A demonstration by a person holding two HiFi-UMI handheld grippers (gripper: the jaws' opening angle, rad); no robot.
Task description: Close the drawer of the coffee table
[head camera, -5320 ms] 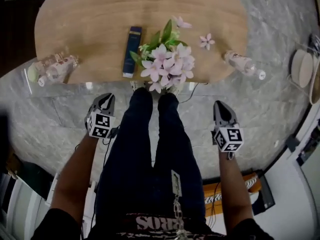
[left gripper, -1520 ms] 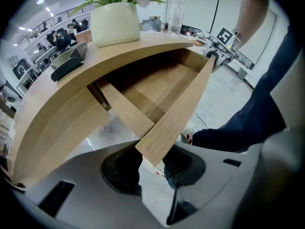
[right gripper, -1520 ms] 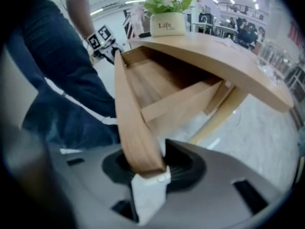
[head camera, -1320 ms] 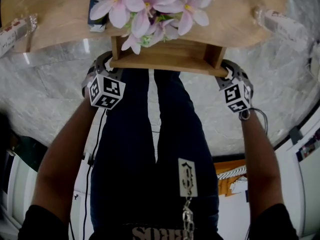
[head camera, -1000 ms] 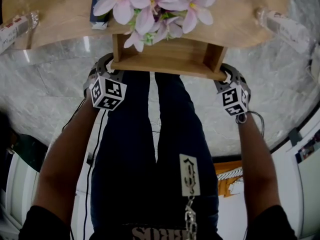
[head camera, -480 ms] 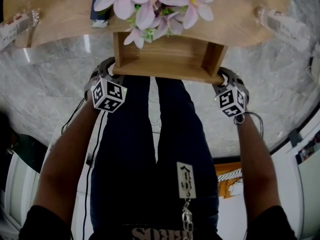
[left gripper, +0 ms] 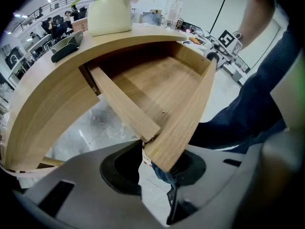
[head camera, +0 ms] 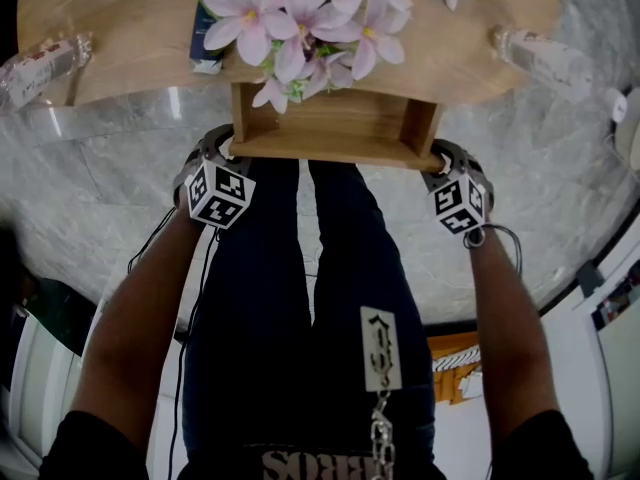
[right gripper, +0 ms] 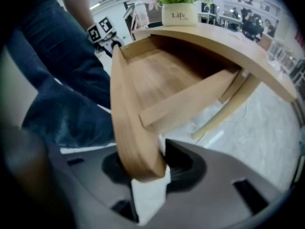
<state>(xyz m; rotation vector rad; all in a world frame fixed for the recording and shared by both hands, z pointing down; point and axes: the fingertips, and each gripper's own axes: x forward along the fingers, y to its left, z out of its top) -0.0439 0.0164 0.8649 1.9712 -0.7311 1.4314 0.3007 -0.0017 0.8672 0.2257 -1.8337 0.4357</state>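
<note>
Looking steeply down past dark trousers (head camera: 310, 298) onto a pale wooden tabletop (head camera: 130, 28), cut off along the top edge of the head view, with grey marbled floor (head camera: 90, 208) below it. At far left on the tabletop, a clear bottle (head camera: 45, 63) lying on its side, label too blurred to read. Below it and further right, the left gripper (head camera: 222, 150), fingertips hidden under the left front corner of the drawer (head camera: 335, 128). From the left gripper view, jaws partway closed and clamped on the left end of the drawer's front board. Back on the tabletop, a dark blue box (head camera: 210, 8), far end out of frame. Beside it, pink flowers (head camera: 300, 18) spreading over the middle and hiding their container from above. Visible only from the gripper views, a cream pot (left gripper: 109, 14) holding the stems, close to the tabletop's front edge. Directly beneath the flowers, the drawer pulled out toward the person, rear part hidden under the tabletop, inside showing bare wood. At its right front corner, the right gripper (head camera: 447, 158), likewise half closed and gripping the right end of the front board. At far right on the tabletop, a second bottle (head camera: 550, 58) lying on its side.
</note>
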